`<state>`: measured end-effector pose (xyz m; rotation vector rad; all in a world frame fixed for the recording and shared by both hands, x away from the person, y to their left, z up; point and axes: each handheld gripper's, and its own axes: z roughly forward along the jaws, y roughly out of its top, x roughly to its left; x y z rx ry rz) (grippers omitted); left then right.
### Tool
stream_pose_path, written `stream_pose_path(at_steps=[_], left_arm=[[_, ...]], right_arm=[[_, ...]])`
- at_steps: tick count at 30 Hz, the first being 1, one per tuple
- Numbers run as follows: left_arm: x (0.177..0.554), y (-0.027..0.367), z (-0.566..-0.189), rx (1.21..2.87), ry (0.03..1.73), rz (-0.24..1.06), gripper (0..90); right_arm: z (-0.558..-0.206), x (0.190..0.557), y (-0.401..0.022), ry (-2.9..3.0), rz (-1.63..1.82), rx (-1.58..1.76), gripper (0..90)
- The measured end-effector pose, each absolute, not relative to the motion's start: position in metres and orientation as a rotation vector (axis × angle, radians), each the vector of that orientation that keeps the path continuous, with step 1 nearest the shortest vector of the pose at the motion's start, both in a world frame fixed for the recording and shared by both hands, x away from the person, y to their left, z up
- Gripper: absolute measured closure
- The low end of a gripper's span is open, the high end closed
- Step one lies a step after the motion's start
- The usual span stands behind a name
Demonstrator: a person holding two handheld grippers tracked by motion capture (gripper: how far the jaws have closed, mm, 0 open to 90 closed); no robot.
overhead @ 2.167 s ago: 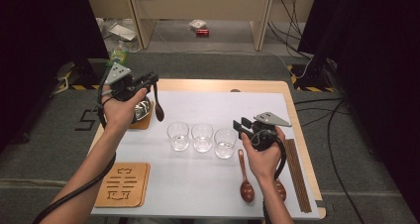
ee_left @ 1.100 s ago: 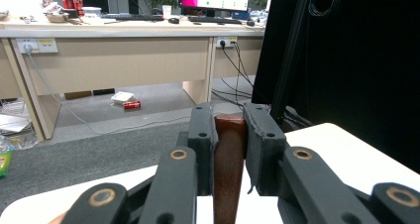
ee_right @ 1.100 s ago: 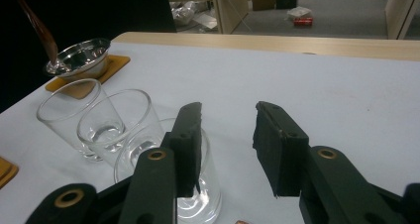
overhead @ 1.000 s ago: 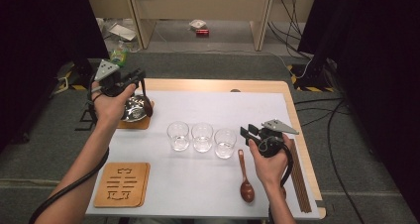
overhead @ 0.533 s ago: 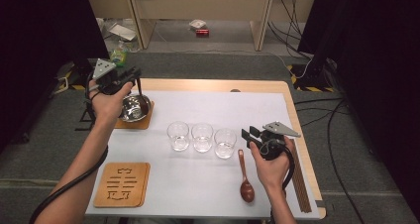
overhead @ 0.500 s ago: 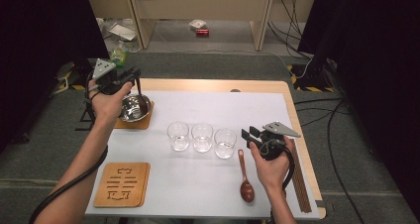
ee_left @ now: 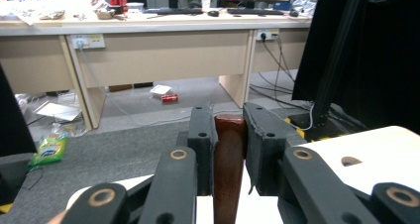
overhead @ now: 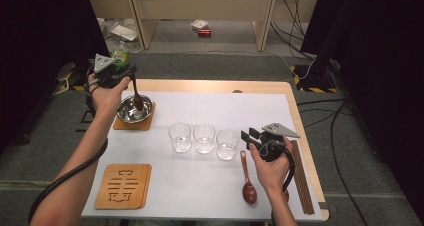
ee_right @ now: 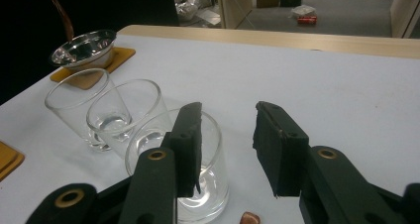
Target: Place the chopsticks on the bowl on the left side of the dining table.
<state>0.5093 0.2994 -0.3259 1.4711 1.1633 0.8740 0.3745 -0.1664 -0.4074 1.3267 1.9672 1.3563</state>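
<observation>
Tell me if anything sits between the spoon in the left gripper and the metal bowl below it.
Nothing visible does. The left gripper is shut on the wooden spoon, whose lower end already hangs over the open metal bowl on its coaster. The three glasses stand well apart.

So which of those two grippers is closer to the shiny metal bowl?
The left. The left gripper hangs just above the metal bowl, holding a wooden spoon that dips into it. The right gripper is far across the table, beyond the three glasses.
</observation>
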Motion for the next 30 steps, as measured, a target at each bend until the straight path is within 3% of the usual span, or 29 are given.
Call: stream_pose_path(at_steps=[30], left_arm=[[0.542, 0.315, -0.37, 1.502, 1.335, 0.851, 74.6]], right_arm=[[-0.411, 0.375, -0.168, 1.976, 1.347, 1.335, 63.3]])
